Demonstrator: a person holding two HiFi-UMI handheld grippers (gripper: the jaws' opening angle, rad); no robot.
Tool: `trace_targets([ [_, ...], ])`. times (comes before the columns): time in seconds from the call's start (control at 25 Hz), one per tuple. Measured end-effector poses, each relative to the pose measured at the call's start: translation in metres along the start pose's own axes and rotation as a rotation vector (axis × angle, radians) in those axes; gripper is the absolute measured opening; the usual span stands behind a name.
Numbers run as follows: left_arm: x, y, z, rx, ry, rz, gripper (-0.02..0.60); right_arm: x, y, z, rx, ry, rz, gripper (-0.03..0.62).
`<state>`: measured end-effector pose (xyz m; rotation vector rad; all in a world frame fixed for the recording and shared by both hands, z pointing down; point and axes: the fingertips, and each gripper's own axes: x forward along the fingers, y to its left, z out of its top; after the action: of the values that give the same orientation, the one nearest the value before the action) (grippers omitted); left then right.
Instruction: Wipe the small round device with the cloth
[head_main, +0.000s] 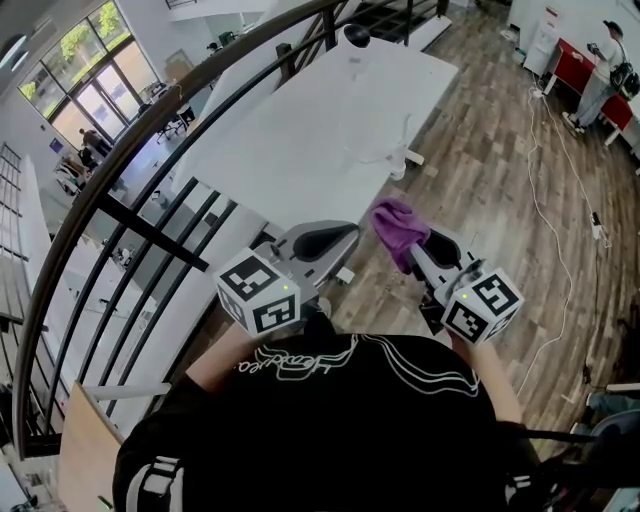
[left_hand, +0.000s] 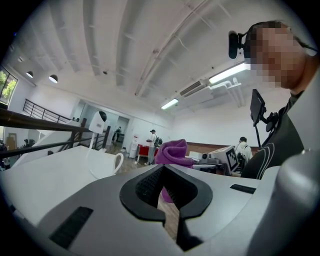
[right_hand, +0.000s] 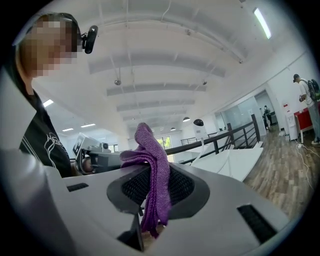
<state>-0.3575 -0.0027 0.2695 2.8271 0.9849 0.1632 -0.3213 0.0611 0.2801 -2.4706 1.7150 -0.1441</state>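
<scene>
Right tool (right_hand: 151, 196) tight on cloth (right_hand: 151, 150); pinch plain in right gripper view alone

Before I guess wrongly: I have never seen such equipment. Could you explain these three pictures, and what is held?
A person holds two hand tools, called grippers, each with two jaws. One picture comes from a camera on the person's head, looking down; the other two come from cameras riding on each tool. The right gripper is shut on a purple cloth; the left gripper is shut and empty. Ahead, a white table carries a small round device.
</scene>
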Motion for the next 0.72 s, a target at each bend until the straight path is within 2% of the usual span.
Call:
trace_targets([
  [0.72,0.005,-0.016,-0.009,-0.016,0.014,0.005,0.009,-0.019,0.004,-0.013,0.037,0.012,0.005,0.072],
])
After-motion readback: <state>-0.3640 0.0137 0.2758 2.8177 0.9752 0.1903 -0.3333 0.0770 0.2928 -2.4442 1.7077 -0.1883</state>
